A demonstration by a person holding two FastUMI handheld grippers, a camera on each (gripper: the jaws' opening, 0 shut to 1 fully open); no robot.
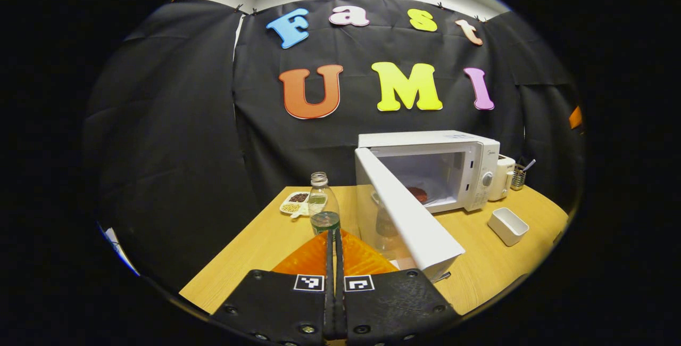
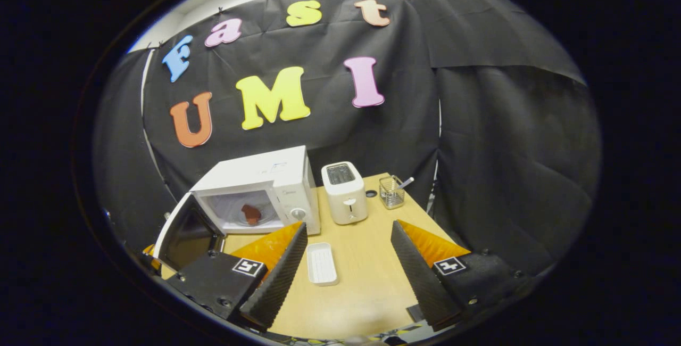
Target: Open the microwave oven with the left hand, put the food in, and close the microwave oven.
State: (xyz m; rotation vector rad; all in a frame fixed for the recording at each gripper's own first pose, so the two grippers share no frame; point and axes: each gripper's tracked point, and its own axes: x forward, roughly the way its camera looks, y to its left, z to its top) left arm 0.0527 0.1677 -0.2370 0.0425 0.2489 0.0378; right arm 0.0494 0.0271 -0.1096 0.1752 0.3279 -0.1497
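- The left gripper (image 1: 334,261) sits low over the near edge of the table (image 1: 255,250), its fingers pressed together with nothing between them. The free edge of the open microwave door (image 1: 412,218) is just beside it on its right.
- Closing looks like the step left. With the fingers pressed flat together, the push has to come from their side or tips. A push that lands on the door's corner could slide off, or shove the whole microwave (image 1: 431,170) back instead of swinging the door.
- A clear bottle (image 1: 323,205) stands just ahead of the left fingers, near the door. A wide sweep of the hand could knock it over.
- The right gripper (image 2: 346,261) hovers above the middle of the table with its fingers spread wide and empty. A small white tray (image 2: 321,263) lies below and between them, and a careless drop would hit it.
- The food (image 2: 251,214), a reddish-brown piece, already lies inside the microwave on its floor. It seems well in from the opening, so the door should clear it.
- Farther back, a toaster (image 2: 346,192) stands just beside the microwave; if the oven slides, it could bump it.
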